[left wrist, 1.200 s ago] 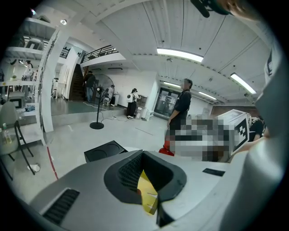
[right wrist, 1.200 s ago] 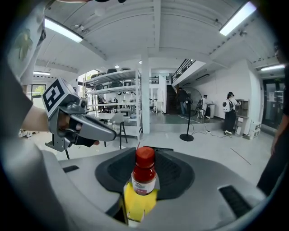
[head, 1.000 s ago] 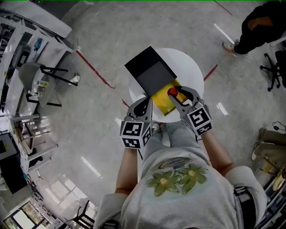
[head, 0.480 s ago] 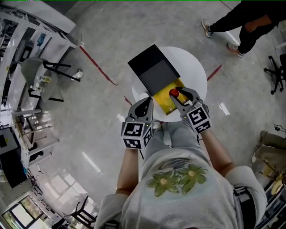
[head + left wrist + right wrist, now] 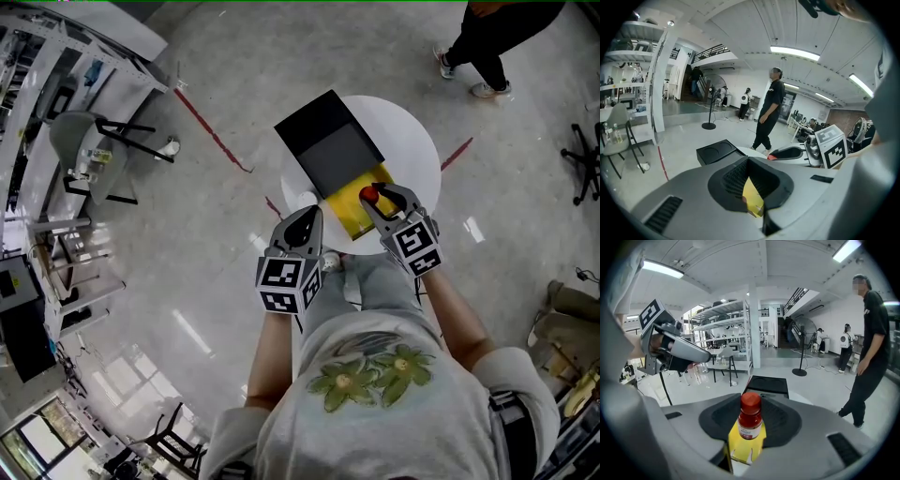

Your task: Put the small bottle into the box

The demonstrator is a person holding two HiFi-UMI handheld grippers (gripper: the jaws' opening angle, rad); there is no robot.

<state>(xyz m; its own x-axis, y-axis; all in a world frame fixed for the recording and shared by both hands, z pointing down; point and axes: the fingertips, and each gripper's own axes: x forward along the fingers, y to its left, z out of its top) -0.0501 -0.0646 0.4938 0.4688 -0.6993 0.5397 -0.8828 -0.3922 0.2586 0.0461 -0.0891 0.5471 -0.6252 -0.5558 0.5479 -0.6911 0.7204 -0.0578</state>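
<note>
A round white table (image 5: 417,141) carries a black box (image 5: 323,141) whose lid lies open and whose inside is yellow (image 5: 349,211). A small bottle (image 5: 369,194) with a red cap stands upright between the jaws of my right gripper (image 5: 382,199), just over the yellow part at its right edge. The right gripper view shows the bottle (image 5: 750,420) gripped at its body, with the yellow box (image 5: 740,446) below it. My left gripper (image 5: 304,217) is shut and empty, at the table's near edge left of the box. Its own view shows the black lid (image 5: 719,151).
A person in black (image 5: 487,42) walks past beyond the table. Red tape lines (image 5: 211,131) cross the floor. Shelving and a grey chair (image 5: 89,141) stand at the left, and an office chair base (image 5: 586,159) at the right.
The person in the background has walked leftward. Both grippers and the bottle keep their place relative to the box.
</note>
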